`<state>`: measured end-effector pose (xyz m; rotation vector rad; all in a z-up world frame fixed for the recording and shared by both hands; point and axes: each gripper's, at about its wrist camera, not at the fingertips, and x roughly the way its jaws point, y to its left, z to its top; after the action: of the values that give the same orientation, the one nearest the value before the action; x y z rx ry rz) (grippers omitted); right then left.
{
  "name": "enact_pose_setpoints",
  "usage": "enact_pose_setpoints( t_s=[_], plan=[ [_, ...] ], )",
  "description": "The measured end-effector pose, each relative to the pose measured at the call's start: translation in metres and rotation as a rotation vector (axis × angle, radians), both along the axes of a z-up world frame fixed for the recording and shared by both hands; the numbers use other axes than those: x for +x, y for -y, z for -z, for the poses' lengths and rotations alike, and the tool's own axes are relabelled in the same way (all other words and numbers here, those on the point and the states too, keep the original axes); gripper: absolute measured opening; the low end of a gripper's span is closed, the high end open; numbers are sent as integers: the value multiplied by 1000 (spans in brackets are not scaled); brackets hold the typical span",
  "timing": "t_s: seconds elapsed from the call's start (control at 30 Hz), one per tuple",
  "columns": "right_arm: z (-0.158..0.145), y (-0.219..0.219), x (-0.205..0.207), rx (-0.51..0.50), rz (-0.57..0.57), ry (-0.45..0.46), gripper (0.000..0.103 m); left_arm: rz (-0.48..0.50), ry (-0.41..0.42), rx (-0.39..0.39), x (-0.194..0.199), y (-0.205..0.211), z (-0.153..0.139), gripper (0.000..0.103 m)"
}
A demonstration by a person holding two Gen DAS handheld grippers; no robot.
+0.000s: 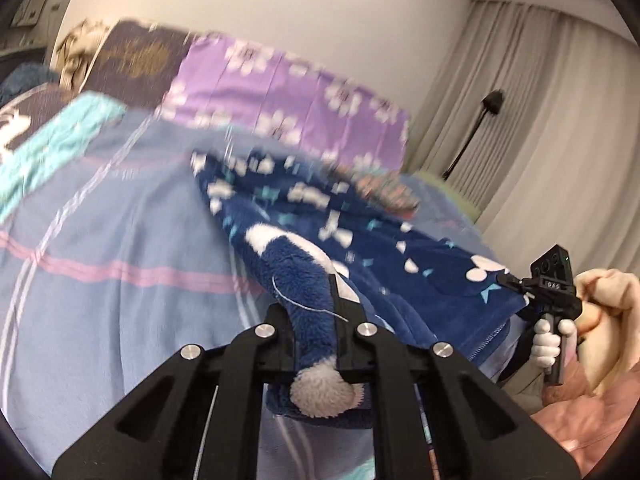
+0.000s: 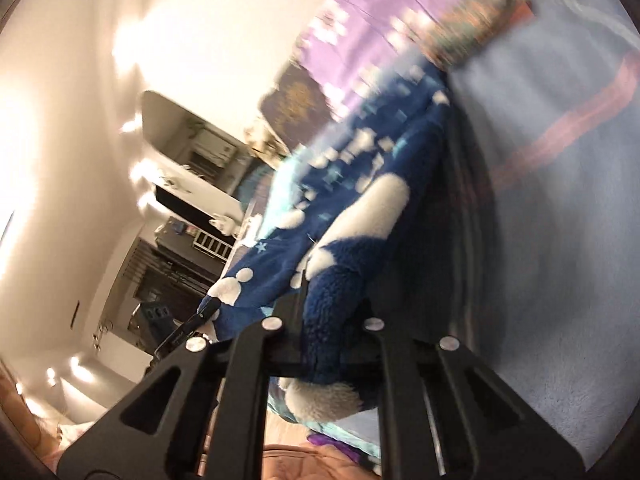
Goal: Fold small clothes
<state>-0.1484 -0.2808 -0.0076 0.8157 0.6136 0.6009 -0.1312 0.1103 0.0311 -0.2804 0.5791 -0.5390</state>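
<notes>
Both tongs (image 1: 316, 300) (image 2: 332, 312) clamping fleece garment (image 1: 360, 236) edges

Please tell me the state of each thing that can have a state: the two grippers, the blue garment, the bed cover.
left gripper: shut on blue fleece garment.
right gripper: shut on the same garment.
blue fleece garment: held at two edges, stretched between the grippers, not folded.
bed cover: spread flat under the garment.

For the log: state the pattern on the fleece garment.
Navy fleece garment with white and pale-blue shapes; clearest in the left wrist view.
</notes>
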Motion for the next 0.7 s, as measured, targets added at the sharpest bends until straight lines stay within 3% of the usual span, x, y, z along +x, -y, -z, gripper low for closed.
enact_pose_setpoints(
  t_s=[0.1, 0.23, 0.3, 0.5, 0.7],
  plan=[
    [-42, 10, -37, 1, 2, 132, 10, -3, 93, -54, -31, -9, -41, 9],
    [-86, 12, -67, -191, 72, 246, 11, -22, 192, -27, -52, -9, -70, 10],
    [-80, 12, -53, -253, 98, 200, 11, -35, 167, -29, -40, -9, -64, 10],
    [-25, 18, 3, -177, 112, 3, 11, -114, -6, -53, 15, -12, -14, 10],
    [-21, 24, 29, -180, 148, -11, 11, -110, -21, -68, 53, -8, -8, 10]
  ],
)
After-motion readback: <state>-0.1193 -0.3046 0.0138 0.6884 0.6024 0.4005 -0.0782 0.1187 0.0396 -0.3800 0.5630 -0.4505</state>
